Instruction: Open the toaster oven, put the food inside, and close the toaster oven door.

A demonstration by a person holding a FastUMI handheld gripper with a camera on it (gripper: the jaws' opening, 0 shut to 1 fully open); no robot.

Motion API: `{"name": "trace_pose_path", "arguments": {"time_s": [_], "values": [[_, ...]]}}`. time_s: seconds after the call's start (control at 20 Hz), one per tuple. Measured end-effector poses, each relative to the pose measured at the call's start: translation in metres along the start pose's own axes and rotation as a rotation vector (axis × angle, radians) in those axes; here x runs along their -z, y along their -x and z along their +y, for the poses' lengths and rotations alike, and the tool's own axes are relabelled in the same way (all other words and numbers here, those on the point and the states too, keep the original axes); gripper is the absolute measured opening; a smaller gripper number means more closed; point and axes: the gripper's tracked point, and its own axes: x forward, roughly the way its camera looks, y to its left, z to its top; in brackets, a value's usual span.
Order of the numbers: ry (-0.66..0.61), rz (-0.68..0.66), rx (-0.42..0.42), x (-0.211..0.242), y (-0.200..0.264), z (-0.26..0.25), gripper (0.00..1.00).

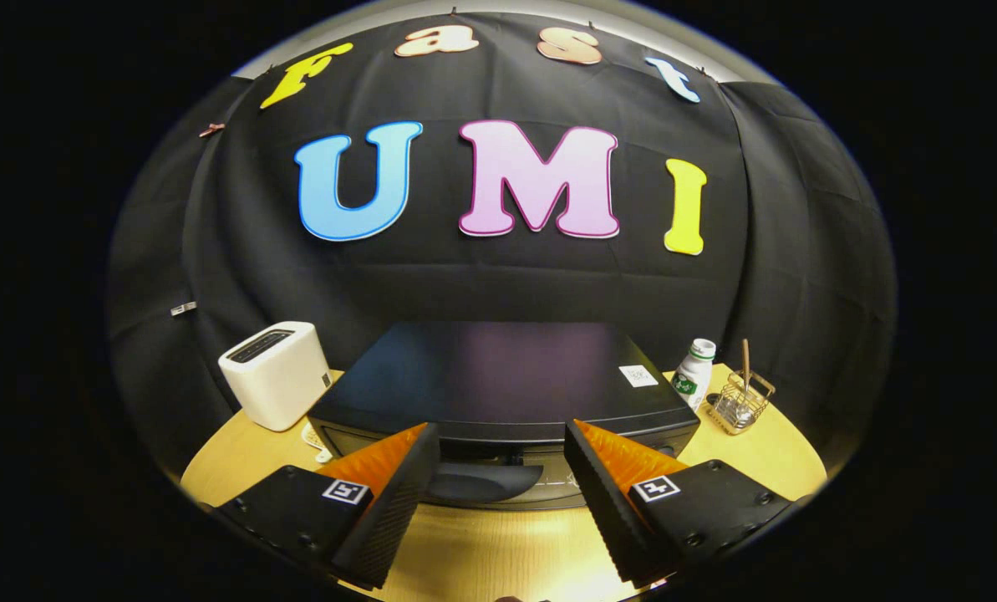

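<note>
- The gripper (502, 443) sits nearest, its two fingers spread wide apart with nothing clamped between them; the tips reach up to the front of the toaster oven.
- Under the fingers lies the pale wooden table (498, 543), round-edged, with a bright glare patch on its near part.
- Just ahead, at 12 o'clock from the fingers, stands the toaster oven (506, 376): a dark, flat-topped box seen from slightly above. Its door looks shut, and the dark curved handle (481, 483) shows low in the gap between the two fingers, though whether either finger touches the oven I cannot tell.
- A small white sticker (638, 376) lies on the oven's top, near its corner at about 1 o'clock.
- At about 10 o'clock from the fingers, just beside the oven's side, a white pop-up toaster (275, 374) stands upright on the table with a dark slot in its top.
- At about 2 o'clock, close to the oven's other side, a small white bottle (693, 375) with a green label stands upright.
- Just past the bottle, further toward 2 o'clock, a small wire basket (741, 404) holds a thin wooden stick (746, 361) that stands up out of it.
- Beyond everything hangs the black cloth wall (498, 284) of the booth.
</note>
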Motion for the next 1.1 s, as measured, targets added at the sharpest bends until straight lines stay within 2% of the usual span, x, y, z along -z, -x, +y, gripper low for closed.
{"name": "trace_pose_path", "arguments": {"time_s": [0.15, 0.2, 0.3, 0.45, 0.75, 1.1], "values": [[-0.017, 0.063, 0.016, 0.018, -0.008, 0.0, 0.98], [-0.012, 0.035, 0.017, 0.012, -0.007, 0.003, 0.98], [-0.008, 0.058, -0.02, 0.022, -0.008, 0.015, 0.98], [-0.033, 0.084, -0.017, 0.026, -0.005, 0.012, 0.99], [-0.017, 0.138, -0.007, 0.045, 0.025, 0.011, 0.99], [0.024, 0.251, 0.009, 0.098, 0.067, 0.011, 0.99]]}}
